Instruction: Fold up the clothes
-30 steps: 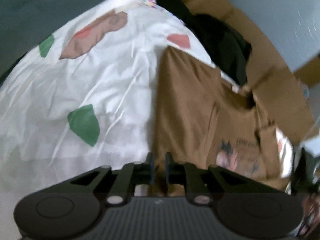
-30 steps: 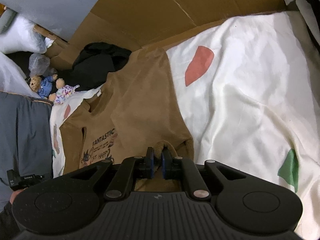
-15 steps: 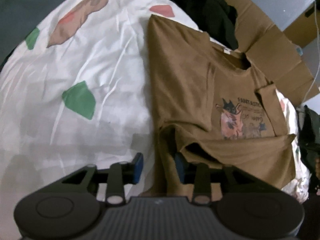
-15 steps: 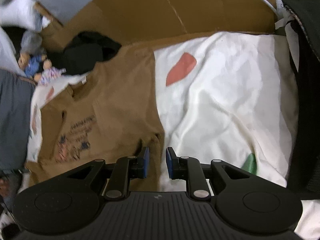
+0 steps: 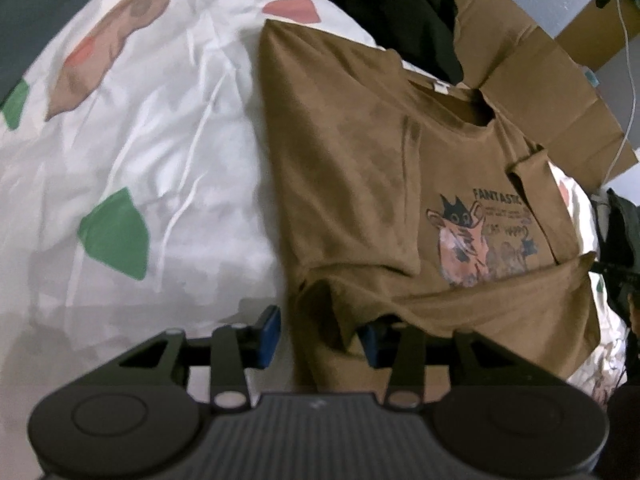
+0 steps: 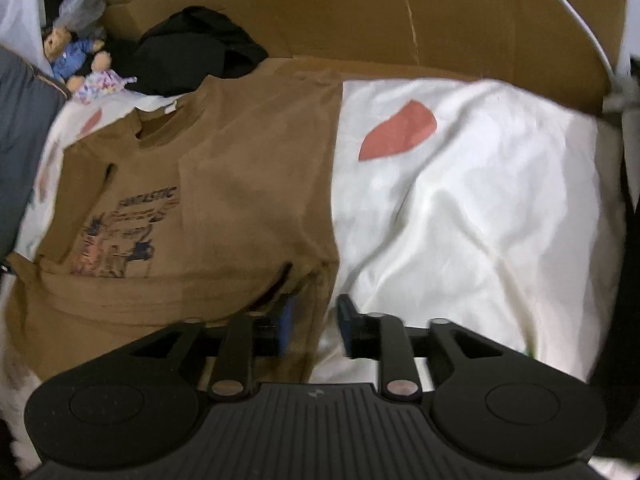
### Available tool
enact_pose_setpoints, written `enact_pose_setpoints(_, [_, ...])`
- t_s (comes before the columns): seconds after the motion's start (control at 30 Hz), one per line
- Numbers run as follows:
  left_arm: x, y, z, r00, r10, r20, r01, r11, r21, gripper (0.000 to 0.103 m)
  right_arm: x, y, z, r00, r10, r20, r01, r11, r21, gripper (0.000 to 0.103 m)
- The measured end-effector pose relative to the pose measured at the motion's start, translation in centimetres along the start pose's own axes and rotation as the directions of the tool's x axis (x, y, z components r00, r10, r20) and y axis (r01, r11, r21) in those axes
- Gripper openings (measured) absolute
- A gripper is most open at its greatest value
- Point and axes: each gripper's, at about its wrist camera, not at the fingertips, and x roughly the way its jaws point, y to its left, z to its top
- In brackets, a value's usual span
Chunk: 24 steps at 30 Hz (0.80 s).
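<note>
From your left wrist camera, your left gripper [image 5: 318,334] sits with its jaws spread wide, gripping nothing; the near corner of the brown T-shirt [image 5: 352,168] lies in the gap between the blue pads [image 5: 269,334], loose rather than pinched; the shirt rests flat on the white sheet [image 5: 160,128] with its printed front up, the lower hem folded up over the body so the fold edge runs just below the cat print [image 5: 476,240]; one sleeve is tucked in over the chest on the far side; a black garment [image 5: 404,12] is heaped beyond the collar, against the cardboard [image 5: 540,80]; the sheet shows green, red and brown patches to the left of the shirt.

From your right wrist camera, your right gripper [image 6: 313,326] is likewise parted, clamping nothing; the shirt's [image 6: 240,184] other near corner lies between and just ahead of its pads, the blue left pad [image 6: 286,322] seeming to touch the cloth, though blur keeps that uncertain; the folded-up hem band runs leftward from there across the lower part of the shirt; bare sheet [image 6: 480,200] with a red patch spreads to the right; the black garment [image 6: 196,48] lies past the collar, with a small soft toy [image 6: 76,56] beside it and cardboard [image 6: 400,12] standing behind.
</note>
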Motion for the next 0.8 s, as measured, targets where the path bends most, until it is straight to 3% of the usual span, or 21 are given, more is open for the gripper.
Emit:
enact_pose_setpoints(0.27, [0.7, -0.8, 0.7, 0.998, -0.031, 0.060, 0.027, 0.998, 0.055, 0.045, 0.6, 0.4, 1.0, 0.999, -0.022, 0.034, 0.023, 1.000, -0.010, 0.042])
enact_pose_setpoints(0.63, [-1.0, 0.2, 2.2, 0.977, -0.086, 0.193, 0.091, 0.996, -0.014, 0.045, 0.7, 1.0, 1.8, 0.997, -0.048, 0.062, 0.049, 0.999, 0.000, 0.042])
enact_pose_setpoints(0.8, [-2.3, 1.5, 1.3, 0.980, -0.077, 0.186, 0.080, 0.997, -0.007, 0.045, -0.7, 0.7, 2.1, 0.995, -0.064, 0.081, 0.064, 0.998, 0.013, 0.042])
